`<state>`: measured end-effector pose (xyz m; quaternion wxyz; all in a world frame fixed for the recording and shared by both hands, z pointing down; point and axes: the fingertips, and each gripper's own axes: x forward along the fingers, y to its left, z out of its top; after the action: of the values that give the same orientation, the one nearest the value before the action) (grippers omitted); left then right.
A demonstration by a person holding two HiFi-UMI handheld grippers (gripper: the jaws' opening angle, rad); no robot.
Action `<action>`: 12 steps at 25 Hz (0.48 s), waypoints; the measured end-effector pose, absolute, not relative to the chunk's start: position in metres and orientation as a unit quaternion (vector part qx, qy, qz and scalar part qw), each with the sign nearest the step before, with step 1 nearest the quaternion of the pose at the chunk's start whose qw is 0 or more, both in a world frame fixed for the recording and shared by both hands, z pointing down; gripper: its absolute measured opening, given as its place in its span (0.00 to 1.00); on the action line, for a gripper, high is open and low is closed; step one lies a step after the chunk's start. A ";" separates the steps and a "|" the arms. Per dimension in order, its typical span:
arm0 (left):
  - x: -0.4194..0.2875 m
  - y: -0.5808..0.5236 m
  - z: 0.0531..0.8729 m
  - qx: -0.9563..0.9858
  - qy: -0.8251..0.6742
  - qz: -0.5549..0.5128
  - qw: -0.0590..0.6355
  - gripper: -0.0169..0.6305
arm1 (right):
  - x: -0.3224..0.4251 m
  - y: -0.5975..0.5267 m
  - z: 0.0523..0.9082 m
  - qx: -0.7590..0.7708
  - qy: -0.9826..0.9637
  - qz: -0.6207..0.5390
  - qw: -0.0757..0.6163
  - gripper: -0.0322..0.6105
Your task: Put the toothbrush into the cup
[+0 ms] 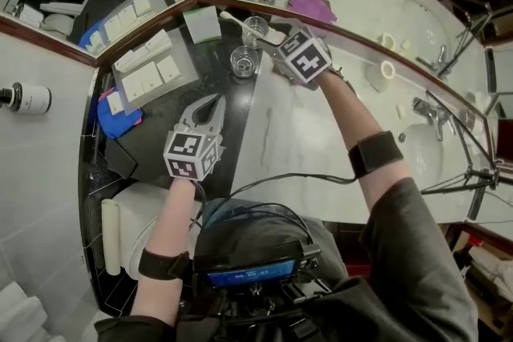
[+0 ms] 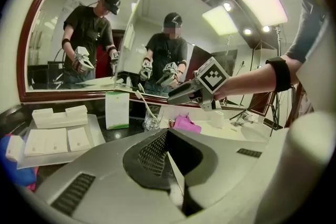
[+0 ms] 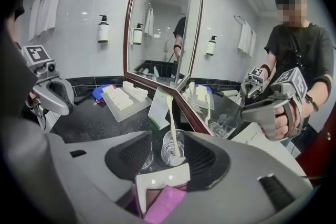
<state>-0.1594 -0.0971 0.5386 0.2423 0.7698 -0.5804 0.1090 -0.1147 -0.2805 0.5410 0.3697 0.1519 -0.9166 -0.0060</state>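
A cream toothbrush (image 1: 237,20) stands tilted, handle down, in a clear glass cup (image 1: 255,31) at the mirror corner. A second glass (image 1: 243,61) beside it holds nothing. My right gripper (image 1: 274,40) is just right of the cups, open, with nothing between its pads. In the right gripper view the toothbrush (image 3: 171,115) and its cup (image 3: 173,148) show ahead, beyond the open right gripper (image 3: 169,159). My left gripper (image 1: 215,102) hangs over the dark counter, shut and holding nothing. The left gripper view looks over the shut left gripper (image 2: 169,143) to the cup (image 2: 153,119) and the right gripper (image 2: 184,93).
A tray of white packets (image 1: 148,68) and a green-and-white card (image 1: 204,24) stand on the dark counter, with a blue item (image 1: 120,118) at the left. A pink cloth (image 3: 164,206) lies under my right gripper. The sink (image 1: 425,152) and tap (image 1: 429,110) are at the right; mirrors rise behind.
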 end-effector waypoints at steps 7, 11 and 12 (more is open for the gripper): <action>-0.175 -0.104 0.552 0.757 -0.590 0.097 0.264 0.03 | -0.147 -0.304 0.564 0.124 -0.916 -0.028 0.380 0.39; -0.182 -0.105 0.563 0.751 -0.592 0.096 0.275 0.03 | -0.161 -0.311 0.582 0.111 -0.914 -0.032 0.388 0.39; -0.184 -0.106 0.566 0.749 -0.593 0.096 0.279 0.03 | -0.164 -0.311 0.586 0.106 -0.914 -0.033 0.391 0.39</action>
<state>-0.1844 -0.1056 0.5662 0.2789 0.7493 -0.5930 0.0960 -0.1639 -0.3114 0.5860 0.3909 0.1062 -0.9137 -0.0332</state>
